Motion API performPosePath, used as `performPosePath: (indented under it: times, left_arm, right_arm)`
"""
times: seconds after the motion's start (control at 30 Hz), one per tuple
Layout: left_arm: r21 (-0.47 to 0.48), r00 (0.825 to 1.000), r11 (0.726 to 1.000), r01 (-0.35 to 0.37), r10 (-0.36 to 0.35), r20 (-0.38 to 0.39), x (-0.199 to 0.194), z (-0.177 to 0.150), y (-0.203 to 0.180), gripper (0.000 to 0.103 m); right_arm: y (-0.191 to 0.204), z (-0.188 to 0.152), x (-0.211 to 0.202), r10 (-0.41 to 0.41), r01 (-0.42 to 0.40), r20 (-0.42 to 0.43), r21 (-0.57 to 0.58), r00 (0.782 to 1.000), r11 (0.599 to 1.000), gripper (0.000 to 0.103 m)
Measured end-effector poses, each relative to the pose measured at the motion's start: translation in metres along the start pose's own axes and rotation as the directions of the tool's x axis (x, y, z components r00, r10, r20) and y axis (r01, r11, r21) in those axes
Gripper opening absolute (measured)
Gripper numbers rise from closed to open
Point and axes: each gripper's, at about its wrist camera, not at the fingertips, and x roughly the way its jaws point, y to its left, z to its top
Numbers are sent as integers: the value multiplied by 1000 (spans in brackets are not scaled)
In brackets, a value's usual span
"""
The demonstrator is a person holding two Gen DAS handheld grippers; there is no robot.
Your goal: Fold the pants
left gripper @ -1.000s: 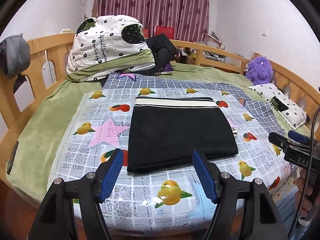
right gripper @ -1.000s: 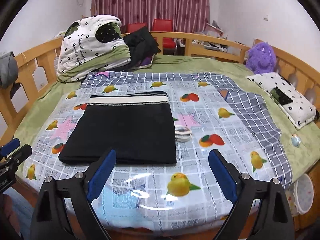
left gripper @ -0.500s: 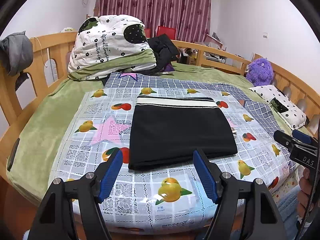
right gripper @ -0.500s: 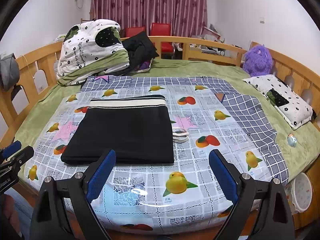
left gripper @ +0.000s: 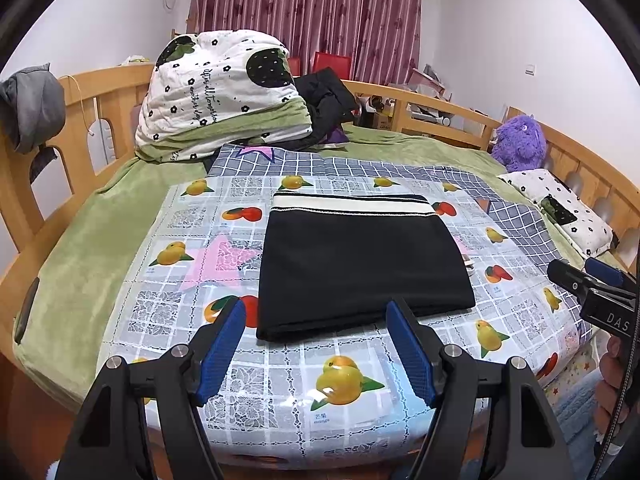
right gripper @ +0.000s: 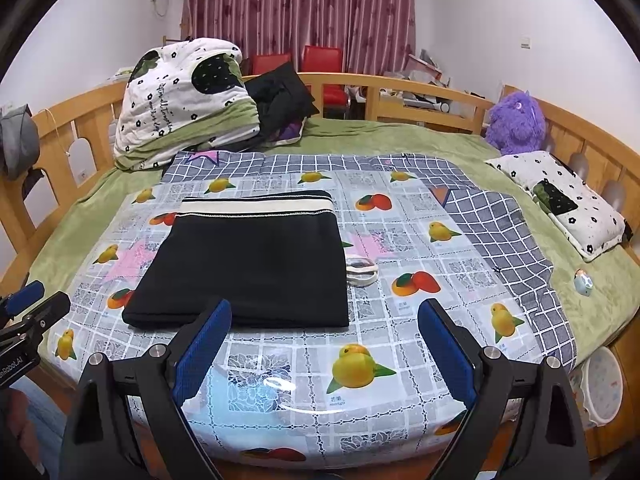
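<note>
The black pants [left gripper: 360, 260] lie folded into a flat rectangle on the fruit-print plastic sheet [left gripper: 344, 384], with a cream striped waistband at the far end. They also show in the right wrist view [right gripper: 252, 268]. My left gripper [left gripper: 316, 348] is open and empty, held off the near edge of the bed, in front of the pants' near fold. My right gripper [right gripper: 324, 352] is open and empty, to the right of the pants and back from the bed edge. Neither gripper touches the pants.
A small clear roll of tape [right gripper: 362, 270] lies right of the pants. A bundled quilt [left gripper: 220, 92] and dark clothes [left gripper: 324, 96] sit at the back. A purple plush [right gripper: 516, 120] and a pillow [right gripper: 560, 200] are at the right. A wooden rail [left gripper: 440, 108] rings the bed.
Both grippers have drawn back and up from the bed, so more of the bed shows. The pants have not moved. Both grippers stay open.
</note>
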Motion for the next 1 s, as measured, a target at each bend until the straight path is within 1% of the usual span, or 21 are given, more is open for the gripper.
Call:
performPosePath:
  times: [1.0]
  left_arm:
    - [-1, 1000, 1000, 1, -1, 2, -1, 0, 0, 71]
  right_arm:
    - [-3, -1, 0, -1, 1, 2, 12, 1000, 1000, 93]
